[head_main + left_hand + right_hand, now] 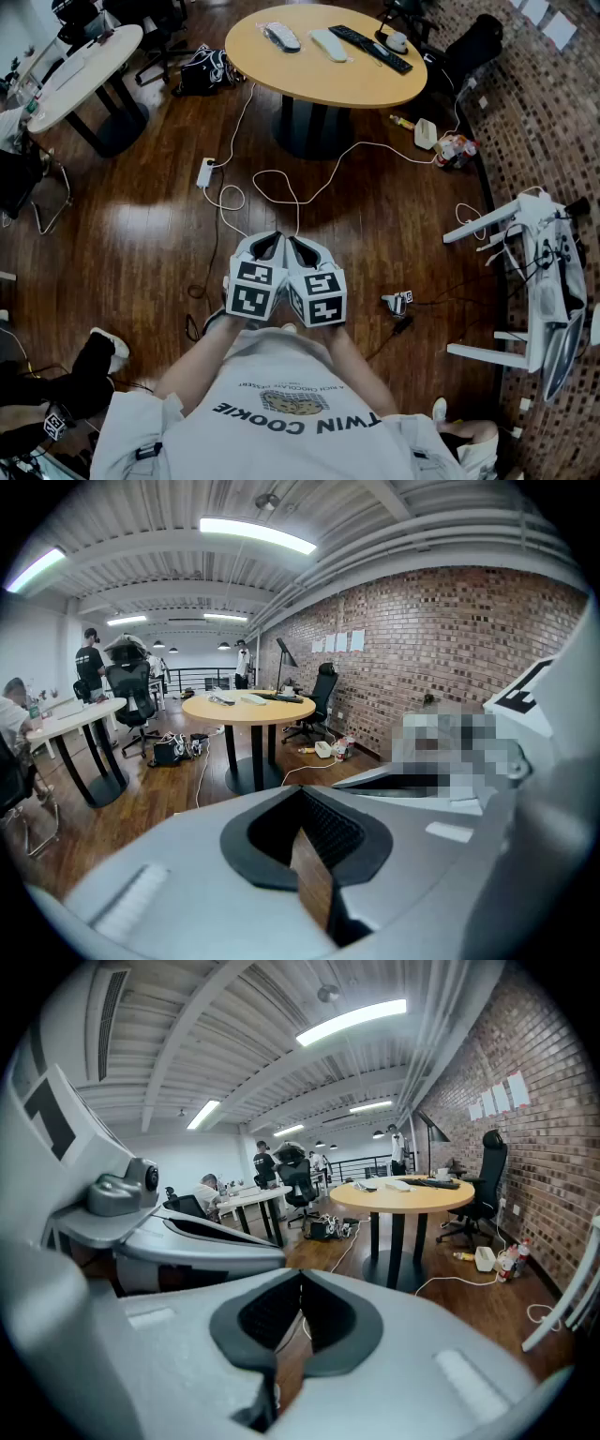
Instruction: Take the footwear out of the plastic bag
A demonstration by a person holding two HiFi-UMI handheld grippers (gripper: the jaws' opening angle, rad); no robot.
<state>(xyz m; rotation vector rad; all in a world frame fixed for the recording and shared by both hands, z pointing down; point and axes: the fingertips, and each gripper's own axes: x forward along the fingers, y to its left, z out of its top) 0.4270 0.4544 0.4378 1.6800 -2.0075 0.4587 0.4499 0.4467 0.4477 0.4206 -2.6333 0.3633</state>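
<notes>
Fingers (330, 829) of the left gripper (300, 794) closed tip to tip, nothing between them, only a sliver of wood floor (141, 234) showing through the gap lower down. Same on the right gripper (300, 1281): tips together, empty. Both held side by side before the chest, tilted somewhat downward, pointing towards the round table (375, 89) and well short of it.

Between grippers and table, loose loops of white cable (281, 183) across the floor, leading in to the table's foot. White power strip (205, 172) off the table's near left side. White folding frame (534, 281) well off its near right side, draped with cords.

On the table, at its far left part: clear plastic bag (279, 36) with white footwear showing through, lying flat, well apart from both grippers. Just right of the bag, a pale flat piece (328, 45), too small to tell what. Next to that, a long black slab (370, 47) set aslant, and a cup (397, 41) at the table's far right edge.

On the floor right of the table, a white box (426, 133) and some bottles (456, 150), near the brick wall (534, 112). Left of the table, a black bag (206, 70) on the floor, then a white table (84, 61). Beyond the round table's far right edge, a black office chair (473, 42). Farthest off, past the white table, a standing person (91, 663).
</notes>
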